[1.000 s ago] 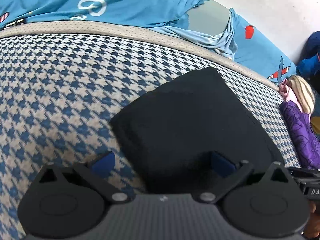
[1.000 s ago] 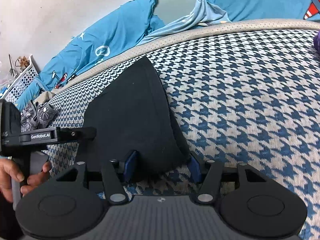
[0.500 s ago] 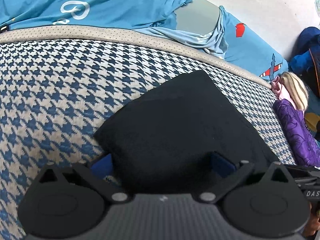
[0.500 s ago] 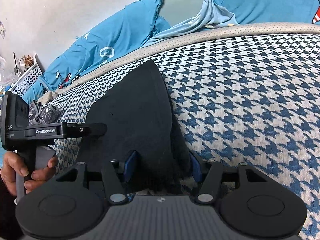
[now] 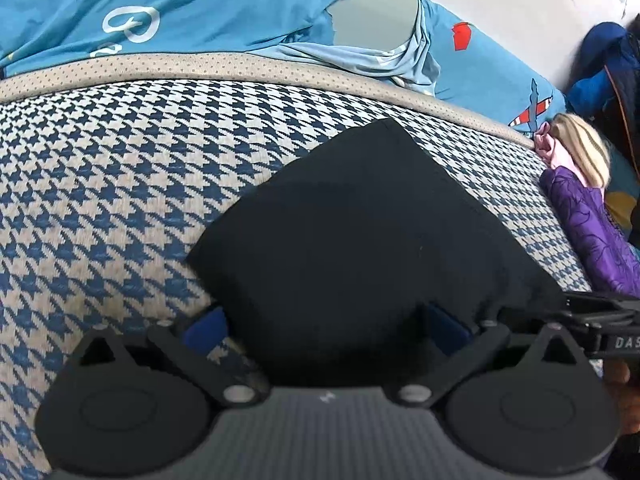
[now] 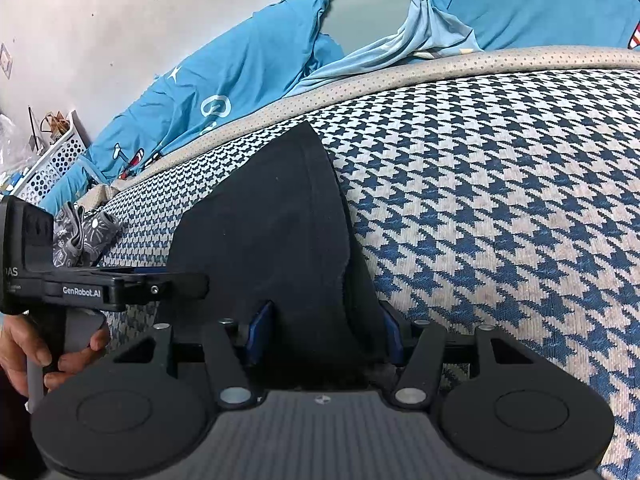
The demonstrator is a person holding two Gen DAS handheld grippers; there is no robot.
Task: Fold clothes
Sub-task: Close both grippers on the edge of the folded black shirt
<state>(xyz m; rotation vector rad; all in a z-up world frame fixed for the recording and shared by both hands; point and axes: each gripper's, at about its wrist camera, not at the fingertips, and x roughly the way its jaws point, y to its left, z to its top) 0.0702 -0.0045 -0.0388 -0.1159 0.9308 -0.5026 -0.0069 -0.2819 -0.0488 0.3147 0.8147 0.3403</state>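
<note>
Here, matte black cloth (image 5: 352, 240) (folded, angular)

I've got one black garment (image 5: 360, 236) in front of me, folded into a compact, roughly rectangular pad and lying flat on the blue-and-cream houndstooth cover (image 5: 100, 184). From the right wrist view the black garment (image 6: 272, 232) shows a stitched hem along its right edge, with a lower layer peeking out beneath.

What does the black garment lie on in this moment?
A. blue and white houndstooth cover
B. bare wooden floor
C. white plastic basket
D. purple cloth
A: the black garment lies flat on the houndstooth cover, which shows on both sides of it in each wrist view.
</note>
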